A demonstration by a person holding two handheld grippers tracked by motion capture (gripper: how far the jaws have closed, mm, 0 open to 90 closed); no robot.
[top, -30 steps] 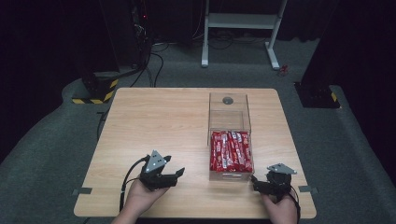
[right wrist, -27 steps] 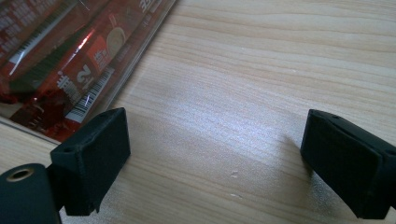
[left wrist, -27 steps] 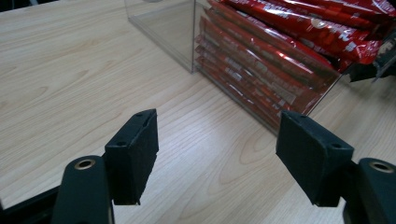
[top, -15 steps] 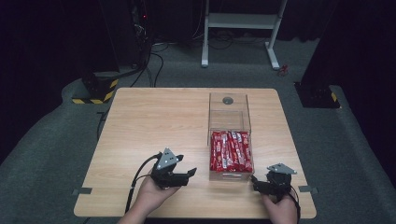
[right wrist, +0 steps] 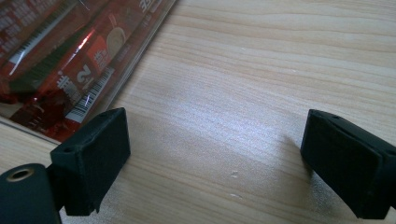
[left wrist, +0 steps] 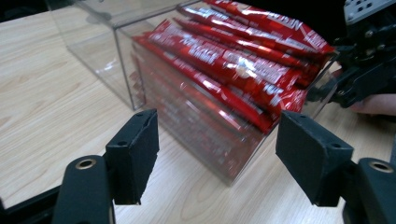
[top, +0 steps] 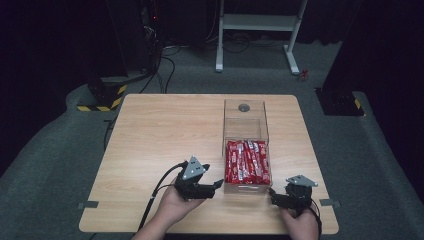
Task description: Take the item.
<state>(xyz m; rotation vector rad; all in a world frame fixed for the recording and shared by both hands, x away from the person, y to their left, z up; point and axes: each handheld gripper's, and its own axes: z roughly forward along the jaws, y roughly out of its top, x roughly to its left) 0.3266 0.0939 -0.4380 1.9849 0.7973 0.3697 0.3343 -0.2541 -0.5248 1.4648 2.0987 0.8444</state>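
Your left claw point(top: 216, 184) has its jaws apart and empty, just beside the near left corner of the clear box point(top: 245, 125). Your right claw point(top: 272, 198) is also apart and empty, near the box's near right corner. The red packets point(top: 246, 161) fill the box's front part, by the desk point(top: 160, 130) near edge. Nothing is taken out yet; the grasping is all left to do.
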